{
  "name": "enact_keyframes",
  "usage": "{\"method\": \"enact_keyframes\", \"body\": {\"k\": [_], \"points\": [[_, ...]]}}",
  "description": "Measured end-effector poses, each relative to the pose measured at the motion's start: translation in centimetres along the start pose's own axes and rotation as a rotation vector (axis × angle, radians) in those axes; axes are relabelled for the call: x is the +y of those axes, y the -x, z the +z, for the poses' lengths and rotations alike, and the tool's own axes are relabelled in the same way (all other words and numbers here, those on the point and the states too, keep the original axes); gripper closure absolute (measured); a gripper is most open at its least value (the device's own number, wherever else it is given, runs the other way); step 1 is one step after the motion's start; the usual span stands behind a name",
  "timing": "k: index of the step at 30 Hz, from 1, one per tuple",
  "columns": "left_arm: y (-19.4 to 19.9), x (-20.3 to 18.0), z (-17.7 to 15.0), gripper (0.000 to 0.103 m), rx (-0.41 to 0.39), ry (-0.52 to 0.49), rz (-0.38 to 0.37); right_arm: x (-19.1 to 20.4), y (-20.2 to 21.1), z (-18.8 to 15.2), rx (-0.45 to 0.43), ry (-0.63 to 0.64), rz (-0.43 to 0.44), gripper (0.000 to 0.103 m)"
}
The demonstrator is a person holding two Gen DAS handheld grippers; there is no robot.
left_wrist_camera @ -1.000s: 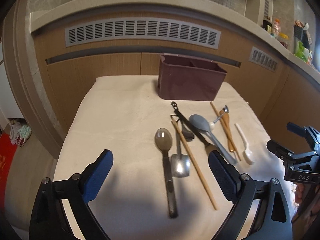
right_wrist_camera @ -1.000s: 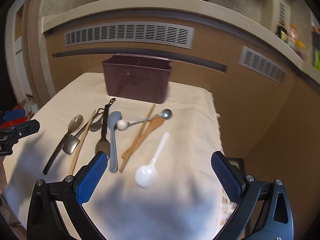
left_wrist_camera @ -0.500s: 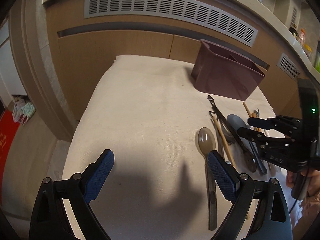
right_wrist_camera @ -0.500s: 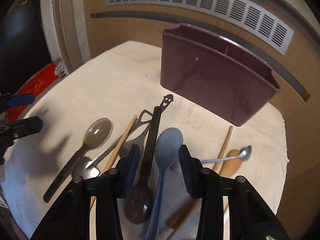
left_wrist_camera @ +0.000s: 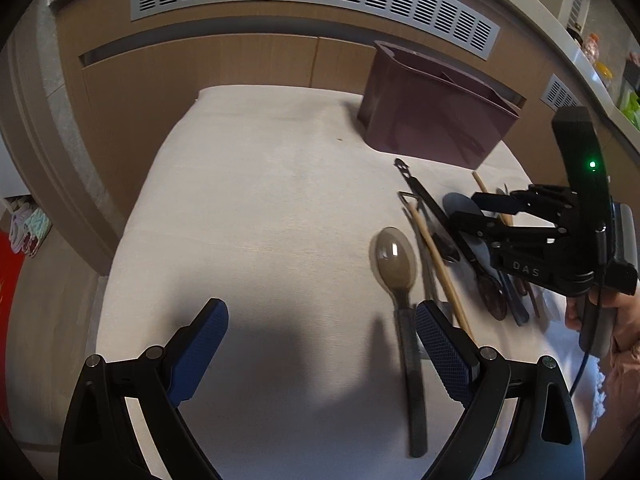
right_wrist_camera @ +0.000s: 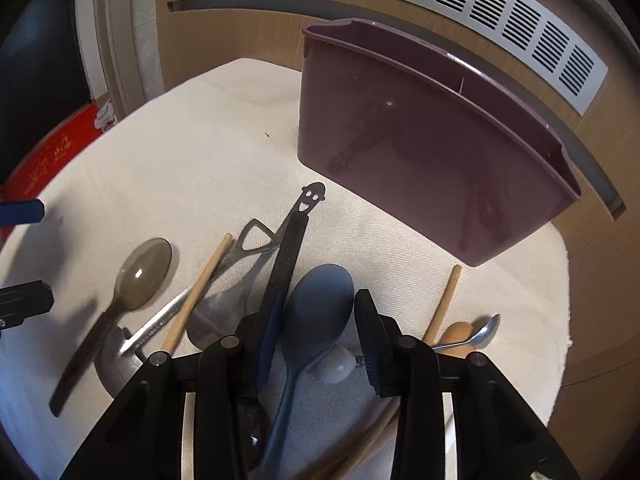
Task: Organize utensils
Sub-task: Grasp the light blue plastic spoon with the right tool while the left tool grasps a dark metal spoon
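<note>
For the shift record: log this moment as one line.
phase: reach | right gripper: partly closed around blue spoon, grip unclear | left gripper: open, above cloth | holder: looks empty

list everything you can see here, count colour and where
utensil holder: one, maroon, back of cloth
cloth: one, cream, covering table
blue spoon: one, grey-blue, middle of pile
clear spoon: one, smoky brown, left of pile
black-handled utensil: one, black, beside blue spoon
chopsticks: at least two, wood, among pile
small spoon: one, silver, right of pile
wall vents: two, grey, behind
left tongs: one, black and blue, open over cloth
right tongs: one, black and blue, around blue spoon's bowl
</note>
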State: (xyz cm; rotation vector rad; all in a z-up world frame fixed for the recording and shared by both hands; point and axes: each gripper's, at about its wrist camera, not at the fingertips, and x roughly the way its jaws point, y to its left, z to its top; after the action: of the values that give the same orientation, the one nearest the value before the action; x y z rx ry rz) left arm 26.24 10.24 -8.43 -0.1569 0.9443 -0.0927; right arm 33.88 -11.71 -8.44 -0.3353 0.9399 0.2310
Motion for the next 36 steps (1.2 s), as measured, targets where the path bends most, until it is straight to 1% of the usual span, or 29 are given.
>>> {"method": "enact_keyframes", "body": {"k": [3, 5, 6, 7, 8, 10, 11, 13, 16, 17, 18, 20, 22, 24, 26, 31, 34, 36], "points": [[0.0, -0.9, 0.1, 0.009, 0.010, -0.029, -0.008, -0.2, 0.4, -0.8, 0.009, 0.005, -0.009, 0.069], [-0.1, -1.6, 0.4, 0.009, 0.019, -0.053, -0.015, -1.1, 1.1, -1.6, 0.005, -0.046, 0.028, 0.070], [-0.2, -1.9, 0.5, 0.013, 0.025, -0.065, -0.026, -1.5, 1.5, -2.0, -0.002, -0.073, 0.042, 0.070], [-0.4, -2.4, 0.8, 0.020, 0.040, -0.078, -0.039, -2.0, 2.2, -2.6, -0.013, -0.096, 0.046, 0.070], [-0.7, -2.7, 1.0, 0.023, 0.053, -0.086, -0.047, -2.4, 2.8, -3.2, -0.026, -0.112, 0.048, 0.070], [-1.6, -3.5, 1.6, 0.037, 0.095, -0.107, -0.071, -3.1, 4.0, -4.3, -0.046, -0.150, 0.055, 0.070], [-2.1, -3.9, 1.9, 0.040, 0.116, -0.116, -0.070, -3.4, 4.4, -4.7, -0.052, -0.167, 0.061, 0.070], [-3.3, -4.6, 2.6, 0.041, 0.147, -0.147, -0.042, -4.3, 5.1, -5.6, -0.067, -0.205, 0.071, 0.070], [-4.8, -5.4, 3.4, 0.042, 0.176, -0.182, 0.025, -5.2, 6.0, -7.0, -0.084, -0.241, 0.071, 0.070], [-5.1, -5.5, 3.6, 0.042, 0.180, -0.184, 0.025, -5.3, 6.3, -7.4, -0.089, -0.250, 0.071, 0.070], [-5.2, -5.6, 3.9, 0.042, 0.181, -0.186, 0.024, -5.5, 6.2, -7.5, -0.092, -0.258, 0.072, 0.070], [-5.6, -6.0, 4.4, 0.046, 0.185, -0.193, 0.030, -5.7, 6.6, -7.9, -0.097, -0.273, 0.073, 0.070], [-5.8, -6.3, 4.6, 0.056, 0.187, -0.188, 0.019, -6.1, 7.0, -8.6, -0.103, -0.288, 0.078, 0.070], [-5.9, -6.4, 4.8, 0.062, 0.190, -0.182, -0.001, -6.4, 7.2, -9.1, -0.116, -0.305, 0.093, 0.070], [-5.9, -6.4, 4.8, 0.068, 0.184, -0.183, -0.003, -6.5, 7.4, -9.4, -0.132, -0.321, 0.111, 0.070], [-5.0, -5.6, 4.3, 0.070, 0.158, -0.157, -0.002, -6.5, 7.2, -9.4, -0.141, -0.341, 0.136, 0.070], [-3.7, -4.9, 3.8, 0.070, 0.125, -0.132, -0.016, -6.2, 7.4, -9.2, -0.143, -0.333, 0.117, 0.070], [-2.6, -4.7, 3.7, 0.070, 0.086, -0.121, -0.017, -6.0, 7.7, -9.1, -0.149, -0.325, 0.103, 0.070]]}}
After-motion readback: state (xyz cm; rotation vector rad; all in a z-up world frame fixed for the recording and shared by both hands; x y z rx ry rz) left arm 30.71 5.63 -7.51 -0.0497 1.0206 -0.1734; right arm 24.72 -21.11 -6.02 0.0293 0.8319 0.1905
